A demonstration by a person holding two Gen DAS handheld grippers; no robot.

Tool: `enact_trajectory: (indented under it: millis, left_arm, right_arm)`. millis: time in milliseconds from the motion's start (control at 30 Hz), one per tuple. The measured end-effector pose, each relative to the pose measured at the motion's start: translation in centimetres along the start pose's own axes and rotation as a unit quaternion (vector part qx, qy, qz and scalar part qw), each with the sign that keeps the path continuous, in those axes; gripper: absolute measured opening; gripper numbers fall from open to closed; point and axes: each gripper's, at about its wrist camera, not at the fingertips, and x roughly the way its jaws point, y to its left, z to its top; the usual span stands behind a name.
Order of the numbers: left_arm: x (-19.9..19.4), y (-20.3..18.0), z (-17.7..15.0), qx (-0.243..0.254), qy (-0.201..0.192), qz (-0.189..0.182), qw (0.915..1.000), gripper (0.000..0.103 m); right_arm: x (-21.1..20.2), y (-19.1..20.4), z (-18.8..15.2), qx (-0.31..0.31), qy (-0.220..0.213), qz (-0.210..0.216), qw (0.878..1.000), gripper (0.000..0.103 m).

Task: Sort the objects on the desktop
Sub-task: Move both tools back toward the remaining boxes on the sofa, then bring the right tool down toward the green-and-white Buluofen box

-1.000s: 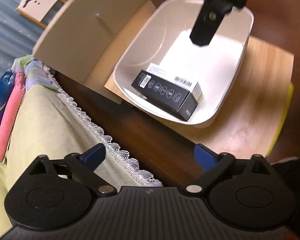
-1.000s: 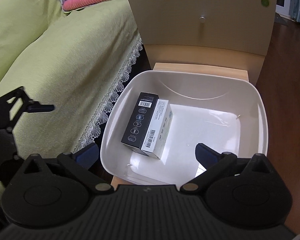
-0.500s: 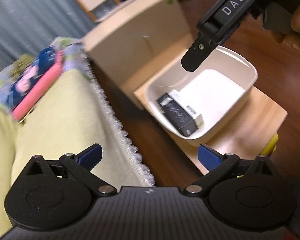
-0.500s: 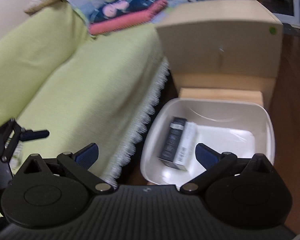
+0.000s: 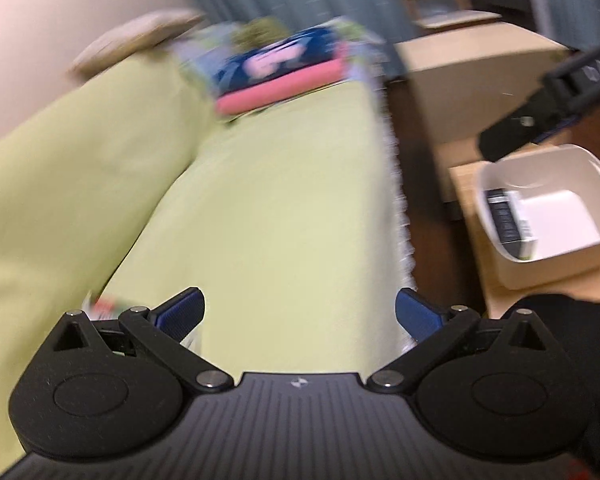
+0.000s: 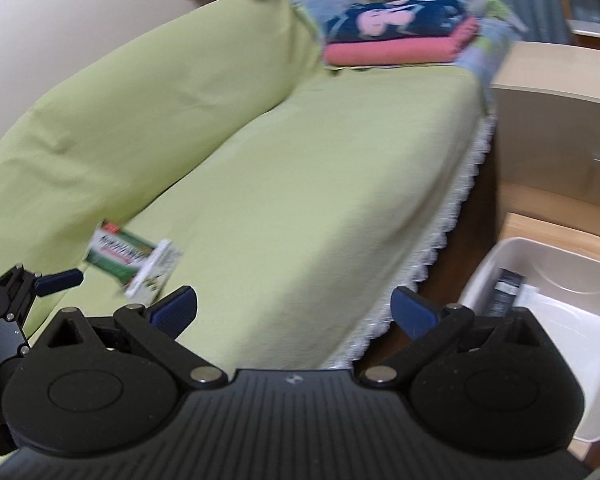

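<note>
Both views are blurred. The left gripper (image 5: 300, 314) hangs over the sofa (image 5: 268, 216), its jaws wide apart and empty. The right gripper (image 6: 294, 310) is also over the sofa, near its lace-trimmed front edge, jaws spread wide with nothing between them. A green-and-white box (image 6: 134, 260) lies on the seat close to the backrest, just ahead of the right gripper's left finger and beside the left gripper's blue fingertip (image 6: 58, 282). Off the sofa's front edge, a white tub (image 6: 556, 264) rests on a wooden surface (image 6: 560, 232), and a black box (image 5: 504, 220) lies inside it against the wall nearest the sofa. Folded cloths (image 6: 400, 32) sit at the sofa's far end.
</note>
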Motion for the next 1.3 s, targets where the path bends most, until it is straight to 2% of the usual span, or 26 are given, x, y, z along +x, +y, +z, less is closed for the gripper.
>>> enact_trajectory:
  millis: [167,300,533,967,1300]
  left_arm:
    - [-1.6,3.6,-3.2,-0.067,0.032,0.049,0.996,0.102]
    - [-2.4,5.5,-5.0,-0.098,0.045,0.064,0.9921,0.102]
    - [-2.9,6.8,-5.9,-0.108,0.049,0.082,0.9895,0.102]
    - [-2.5,7.7,-6.4,-0.117,0.039,0.083,0.9888,0.102]
    - [-0.8,12.4,-8.6,-0.115,0.031,0.08,0.9896,0.102]
  right_arm:
    - [1.8,3.8,-0.4,-0.03,0.02,0.035,0.999,0.102]
    - [2.5,5.9,-0.6,-0.043,0.027,0.051,0.997,0.102]
    - [2.9,7.7,-0.5,-0.058,0.031,0.06,0.996,0.102]
    - [4.1,9.8,-0.6,-0.067,0.03,0.07,0.995,0.102]
    - [8.0,13.4,-0.9,-0.068,0.02,0.075,0.995,0.102]
